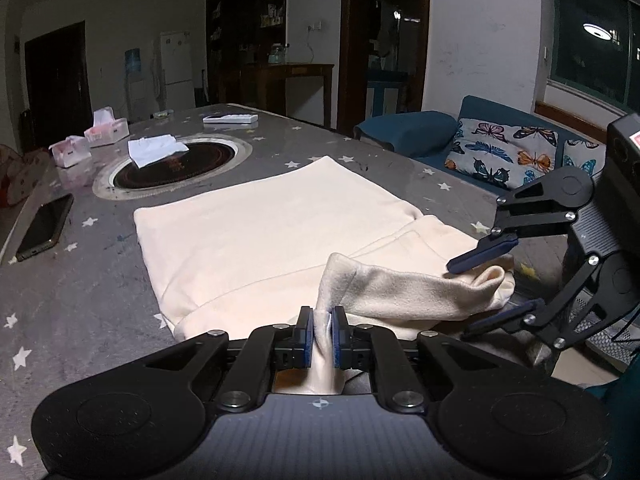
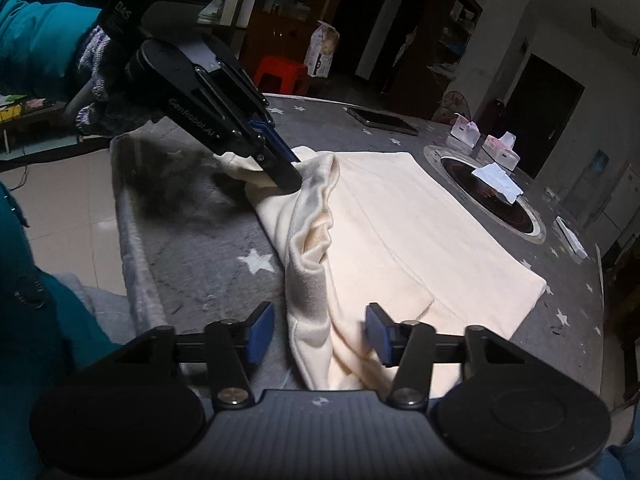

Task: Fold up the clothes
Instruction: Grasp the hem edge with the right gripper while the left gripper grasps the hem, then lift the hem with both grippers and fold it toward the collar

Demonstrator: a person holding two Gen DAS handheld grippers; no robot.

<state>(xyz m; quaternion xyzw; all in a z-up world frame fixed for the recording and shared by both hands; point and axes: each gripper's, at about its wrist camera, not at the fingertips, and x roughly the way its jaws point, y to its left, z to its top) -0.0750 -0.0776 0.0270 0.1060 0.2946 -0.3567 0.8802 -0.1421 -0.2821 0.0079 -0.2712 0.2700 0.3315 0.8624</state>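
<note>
Left gripper (image 1: 320, 334): jaws nearly closed, blue pads clamped on a pinched ridge of the cream garment (image 1: 256, 232). Cloth rises between the pads and trails back under the gripper body. In the right wrist view the same gripper (image 2: 294, 176) enters from upper left, angled down, tips buried in the bunched fold. A gloved hand (image 2: 96, 92) in a teal sleeve (image 2: 40, 32) holds it at the rear.

Right gripper (image 2: 320, 334): jaws part open, blue pads (image 2: 260, 332) standing clear on either side of a hanging fold; neither pad presses the cloth. In the left wrist view it (image 1: 488, 284) comes in from the right, tilted down, one finger above and one below the rolled cuff end of the cloth.

Garment: most of it lies flat on the table (image 1: 80, 288), which has a grey cover printed with white stars. The near edge is lifted into a ridge running from one gripper to the other. Far corner flat, close to the table's far right edge.

Surroundings: round inset burner (image 1: 172, 168) beyond the garment, a white crumpled tissue (image 1: 154, 150) resting on it. Dark phone (image 1: 44, 226) left of the garment, well apart. Two pink tissue boxes (image 1: 106, 130) further back. White remote (image 1: 230, 119) at the far side. Bare table strip left of the garment and along the near edge. Blue sofa with butterfly cushion (image 1: 500, 152) off the table's right side.
</note>
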